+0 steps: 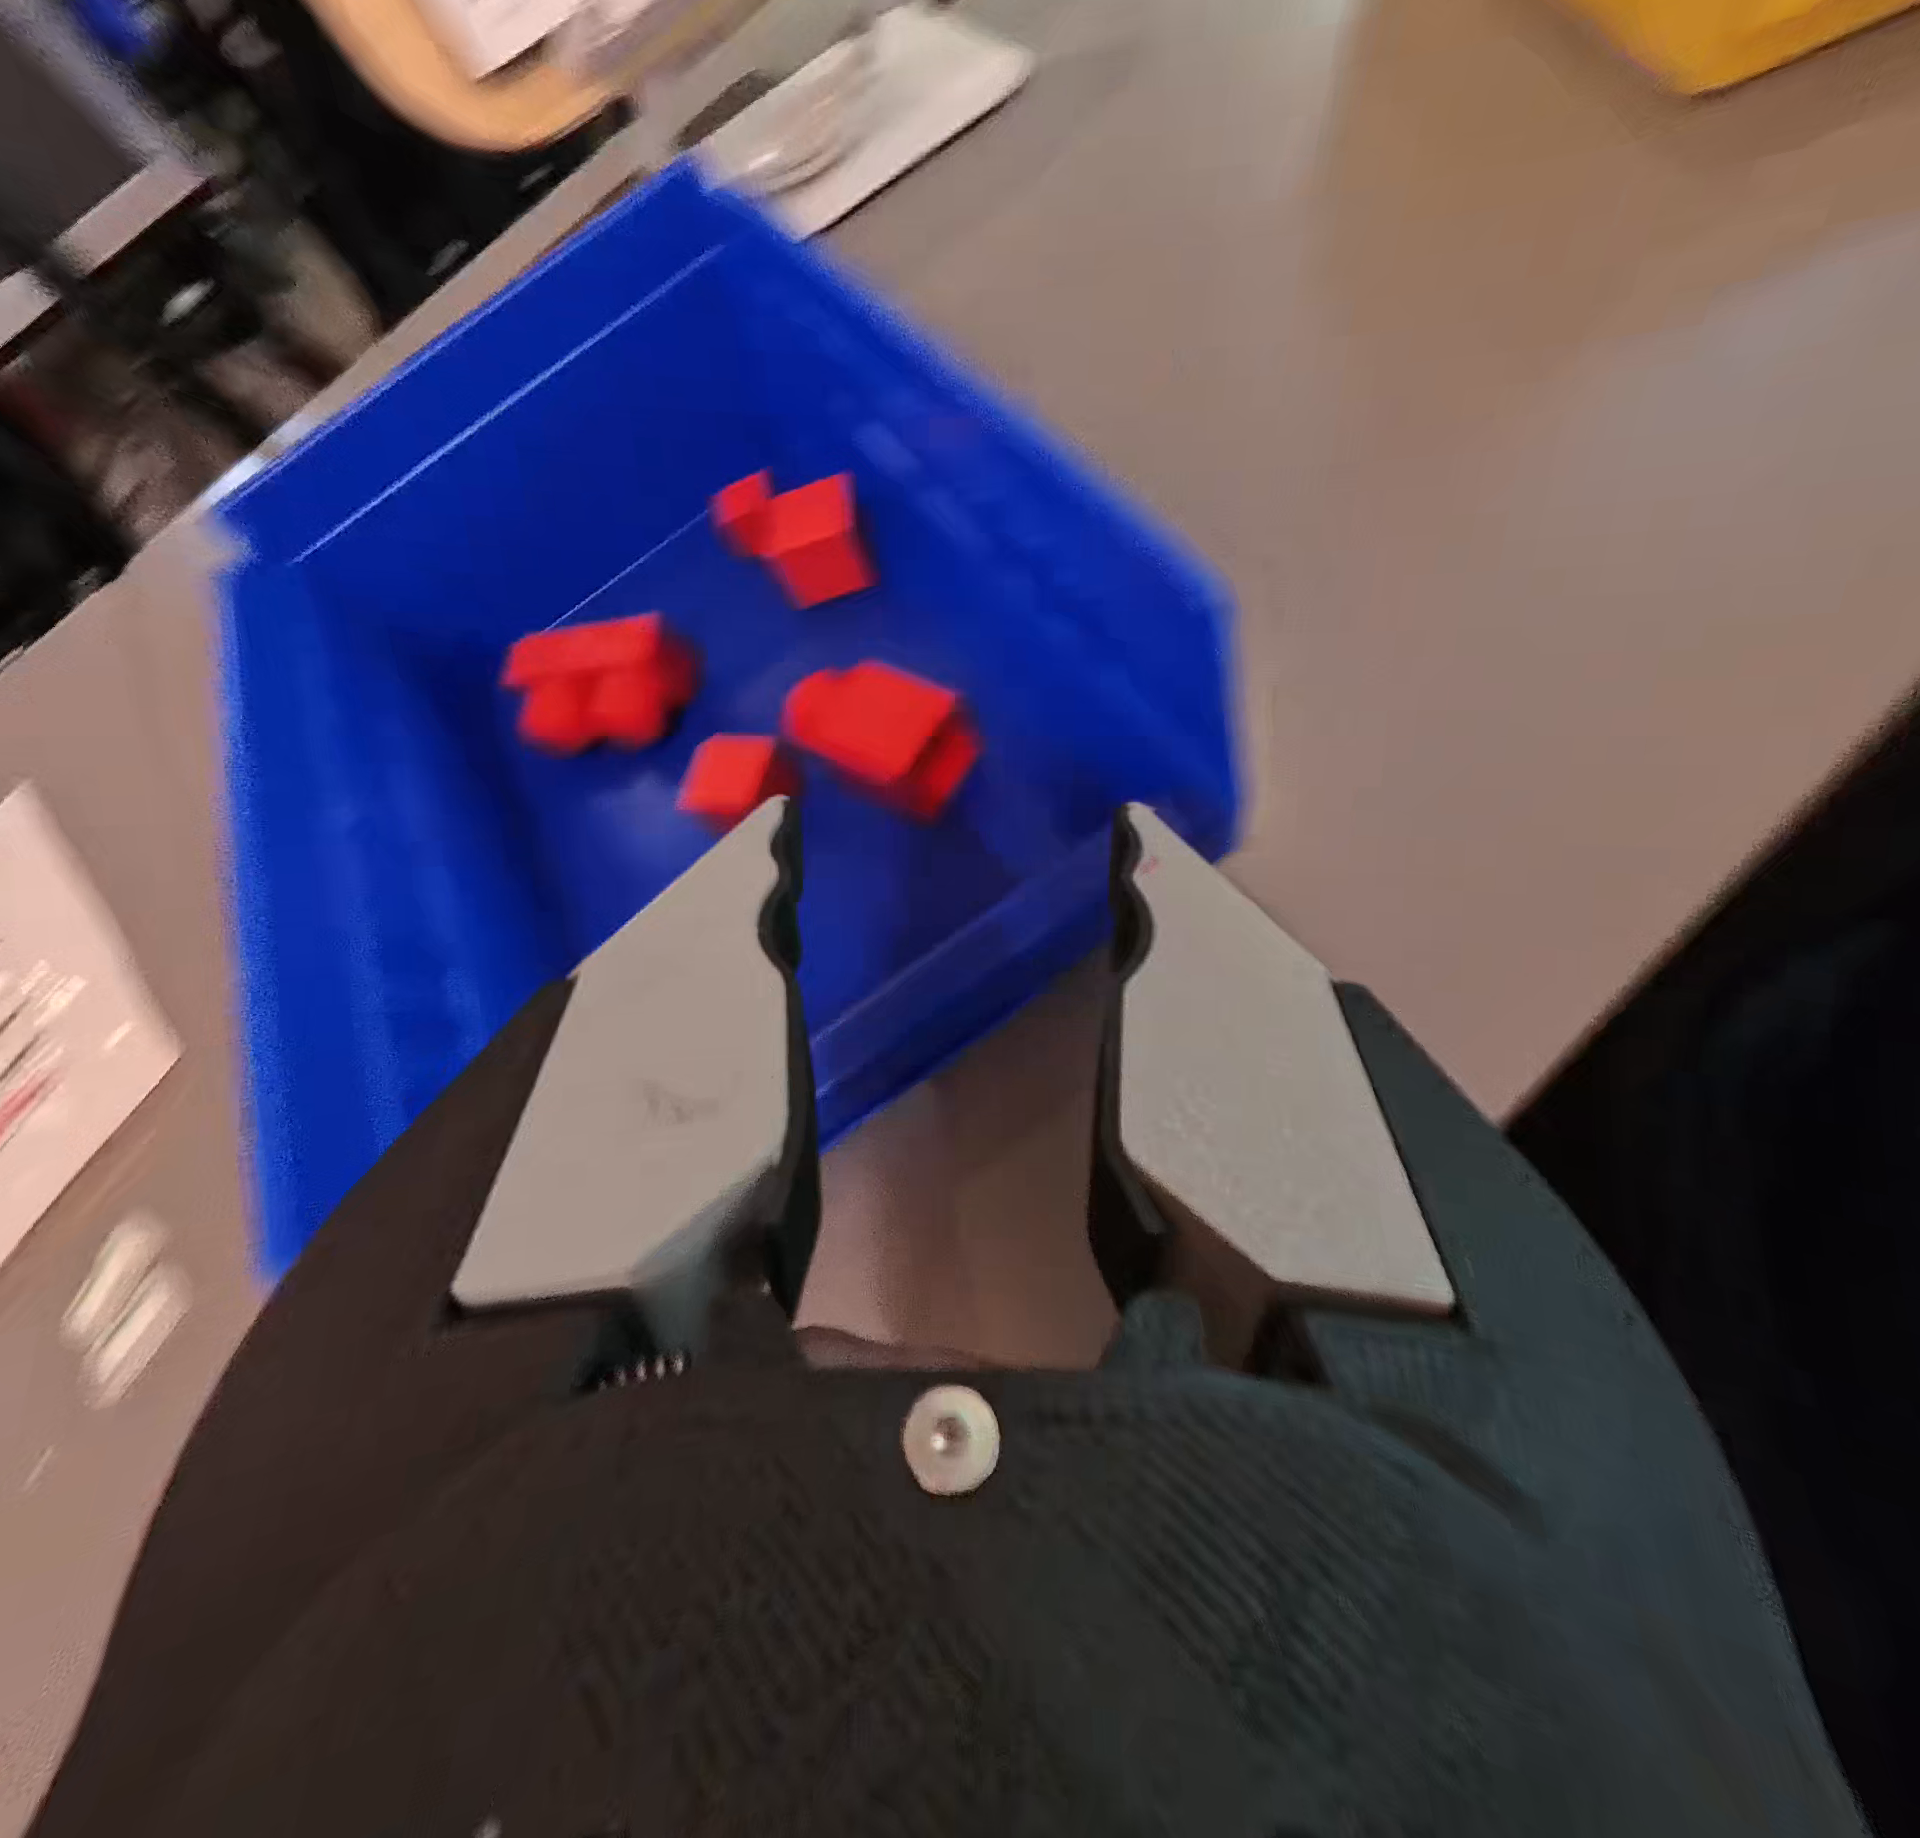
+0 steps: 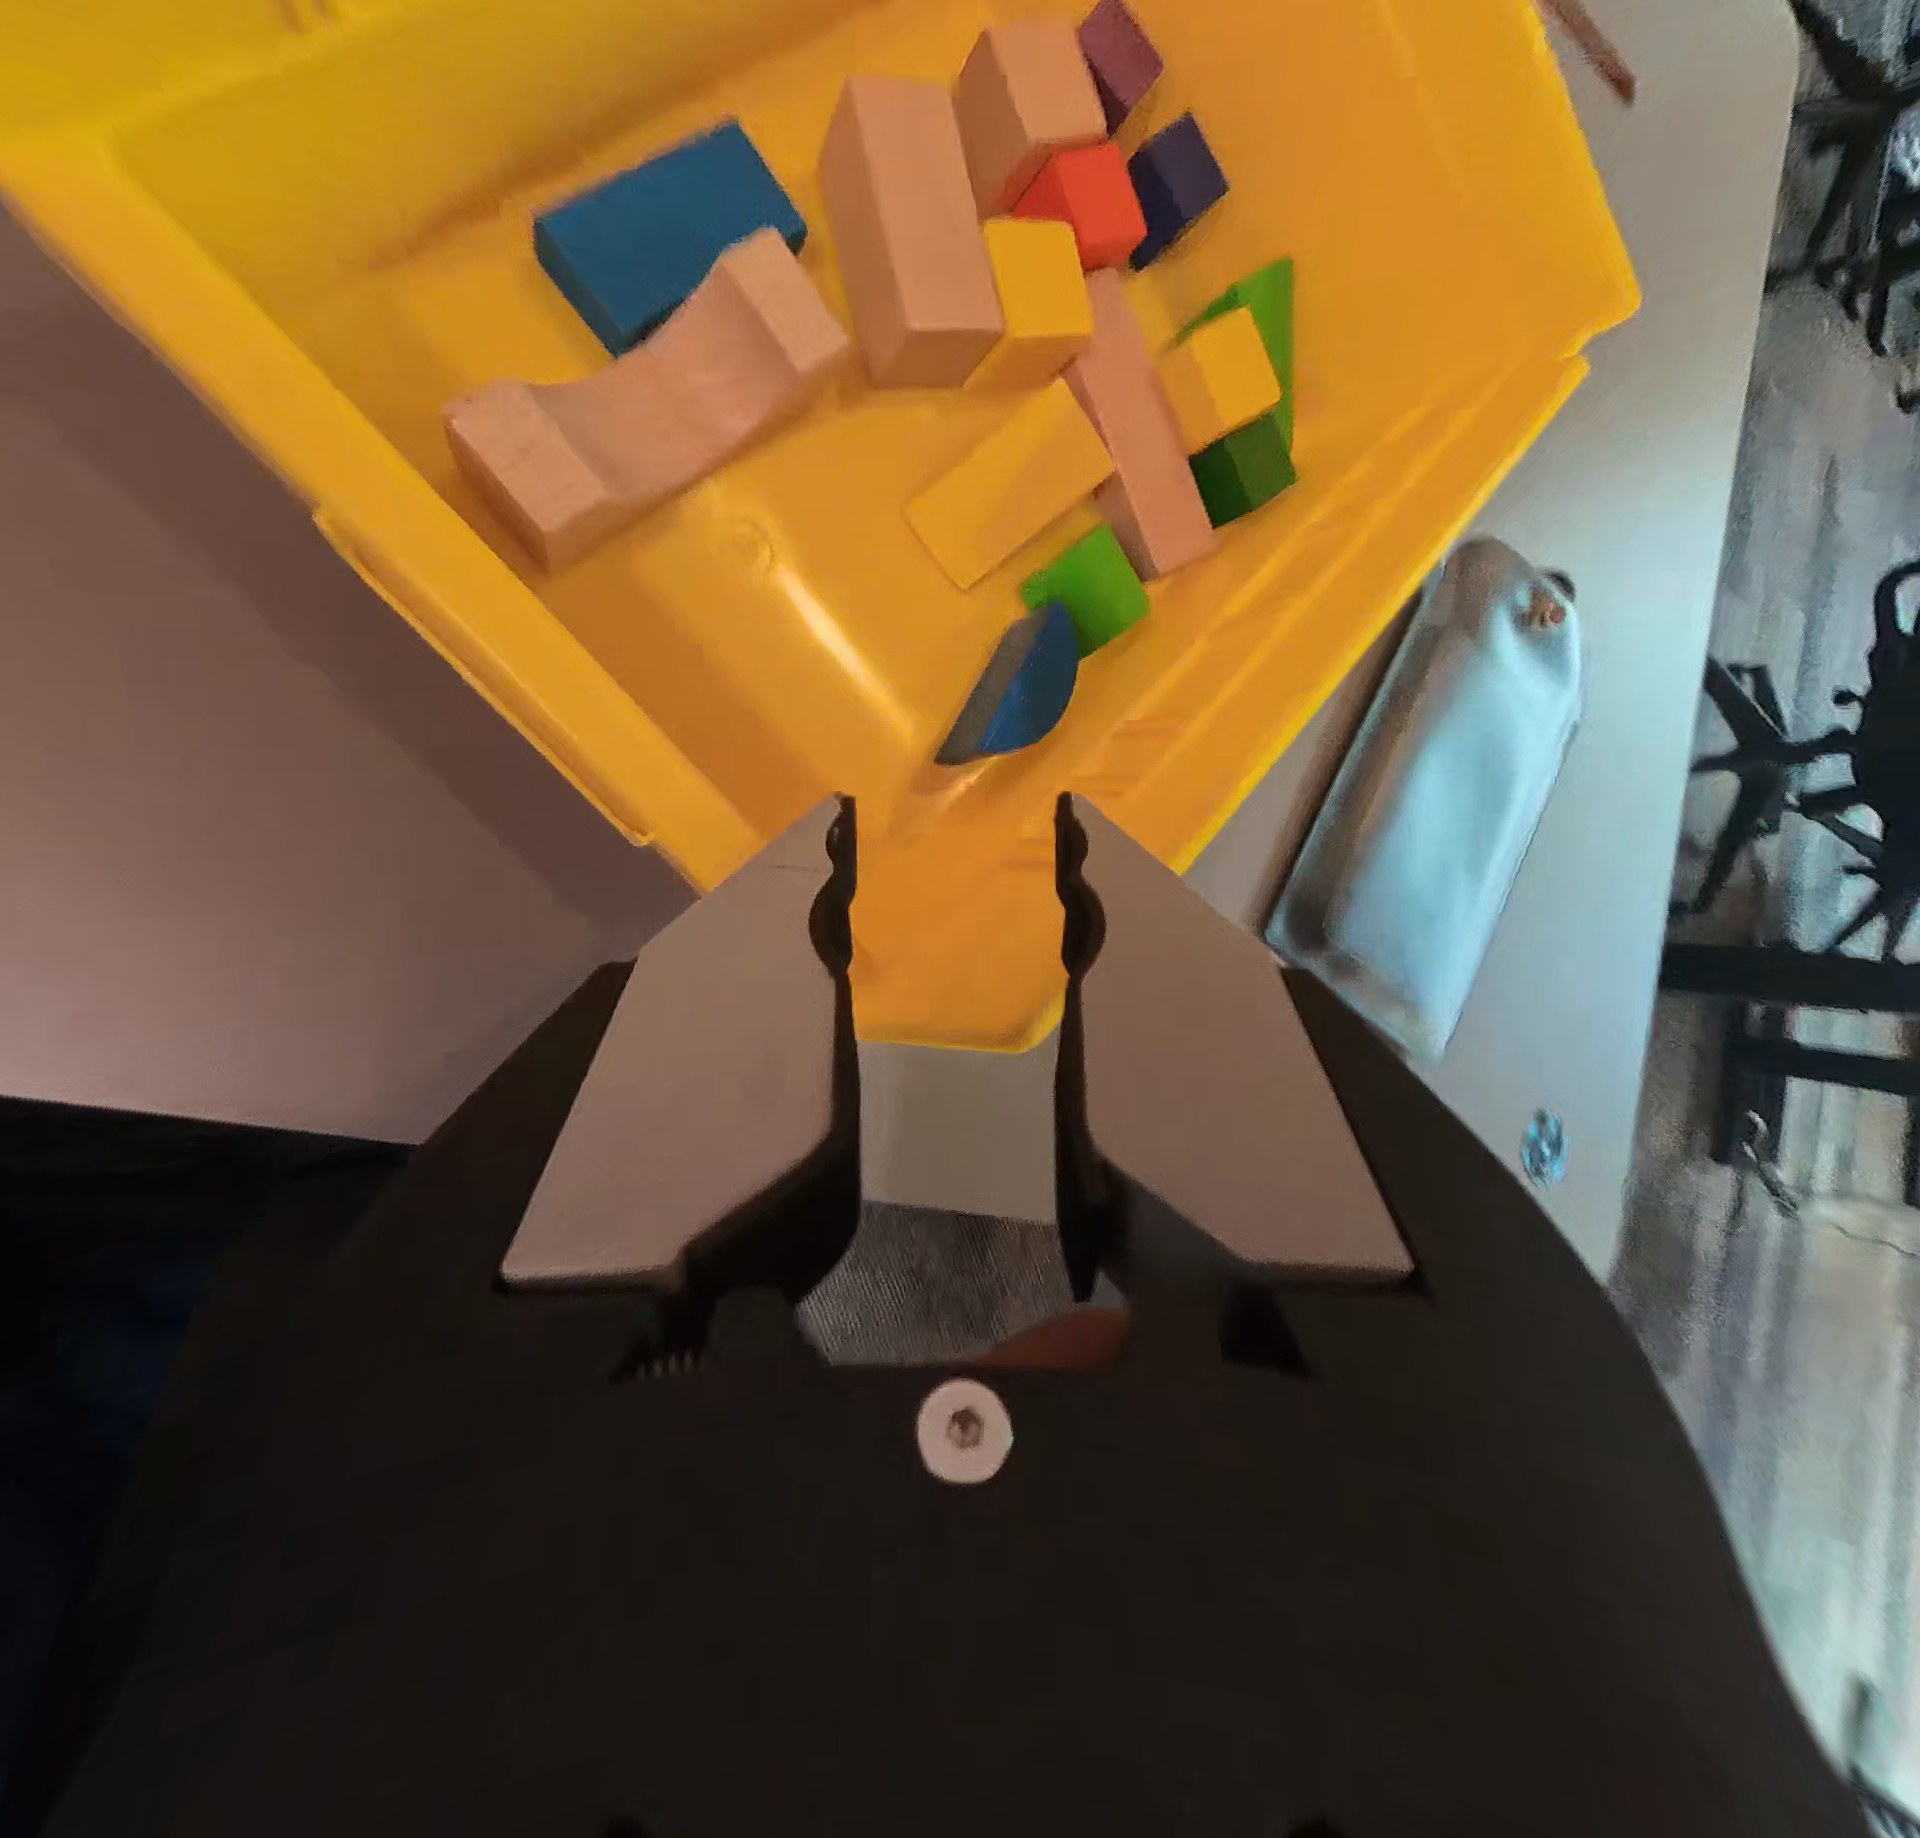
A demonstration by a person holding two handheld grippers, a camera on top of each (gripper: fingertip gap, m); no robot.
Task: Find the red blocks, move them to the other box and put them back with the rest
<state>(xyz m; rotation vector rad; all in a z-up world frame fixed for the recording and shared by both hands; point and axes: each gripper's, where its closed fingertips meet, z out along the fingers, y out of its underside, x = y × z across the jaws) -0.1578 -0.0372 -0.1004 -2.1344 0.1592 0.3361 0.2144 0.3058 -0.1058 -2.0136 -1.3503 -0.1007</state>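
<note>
Left tongs [image 1: 954,822]: held wide open, nothing is gripped, tips kept above the near edge of the blue box.
Blue box [image 1: 343,780]: set on the table [image 1: 1455,438], just ahead of the left tongs.
Red blocks [image 1: 873,723]: found inside the blue box, just past the left tips, in small clumps.
Right tongs [image 2: 954,812]: held partly open, nothing is gripped, tips kept over the near corner of the yellow box.
Yellow box [image 2: 312,178]: filled with mixed blocks ahead of the right tongs.
Orange-red block [image 2: 1081,199]: seen far ahead, among the plain wood ones.

No legible text on the blurred papers [image 1: 62,1019].
</note>
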